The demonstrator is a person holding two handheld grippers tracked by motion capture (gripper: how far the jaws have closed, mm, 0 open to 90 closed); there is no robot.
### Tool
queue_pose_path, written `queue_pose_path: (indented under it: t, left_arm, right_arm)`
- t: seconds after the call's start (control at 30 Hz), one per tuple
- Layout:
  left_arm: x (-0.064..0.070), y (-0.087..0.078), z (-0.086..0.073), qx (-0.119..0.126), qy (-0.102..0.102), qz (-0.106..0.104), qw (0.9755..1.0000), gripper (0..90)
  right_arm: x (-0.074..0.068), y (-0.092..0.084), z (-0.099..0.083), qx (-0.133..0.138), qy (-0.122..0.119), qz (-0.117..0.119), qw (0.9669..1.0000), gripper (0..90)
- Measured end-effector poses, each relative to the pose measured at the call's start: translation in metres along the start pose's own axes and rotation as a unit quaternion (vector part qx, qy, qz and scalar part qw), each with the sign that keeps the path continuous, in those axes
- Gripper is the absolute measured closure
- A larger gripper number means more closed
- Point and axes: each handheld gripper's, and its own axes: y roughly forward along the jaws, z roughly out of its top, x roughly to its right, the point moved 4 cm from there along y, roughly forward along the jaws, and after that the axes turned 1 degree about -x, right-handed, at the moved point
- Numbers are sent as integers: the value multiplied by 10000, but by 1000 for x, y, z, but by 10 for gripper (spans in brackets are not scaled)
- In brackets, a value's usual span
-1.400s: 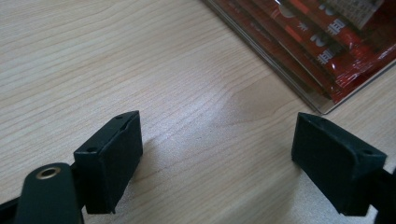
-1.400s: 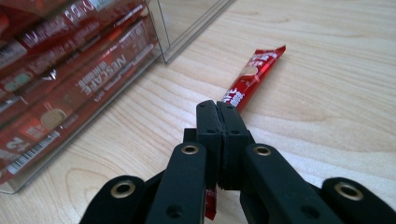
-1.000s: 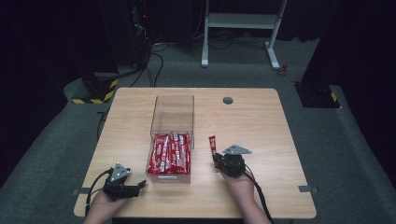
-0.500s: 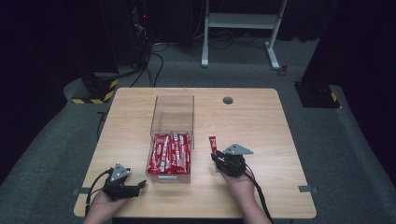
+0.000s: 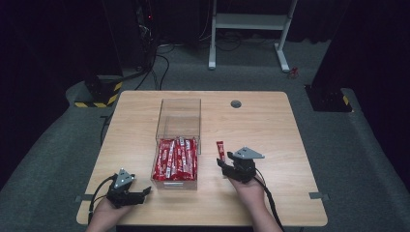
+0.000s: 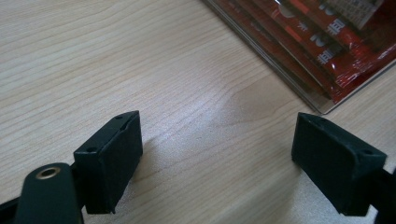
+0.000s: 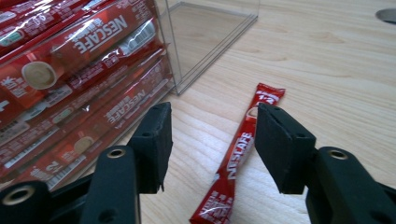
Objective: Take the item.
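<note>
Coffee stick (image 7: 243, 154) lies flat on the tabletop (image 5: 290, 125) between the right tongs (image 7: 210, 140), jaws just opened and off it, likely released; left tongs (image 6: 219, 149) gape, empty.

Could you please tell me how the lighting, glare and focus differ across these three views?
High view: the wooden table is evenly lit while the room behind falls into near darkness. Right gripper view: glare streaks the Nescafé sachets in the clear box, and the loose sachet is sharp. Left gripper view: the near claw pads look soft, casting a faint shadow on the wood.
</note>
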Motion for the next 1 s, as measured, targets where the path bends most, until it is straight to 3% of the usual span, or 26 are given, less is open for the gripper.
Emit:
queue_pose_path:
  t: [0.83,1.0]
  left_arm:
    - [1,0,0,-10,10,-28,10000,162]
    - [1,0,0,-13,17,-19,10000,162]
  right_arm:
    - [13,-28,-4,-60,-49,-393,9992,364]
    - [28,-41,-10,-40,9,-539,9985,360]
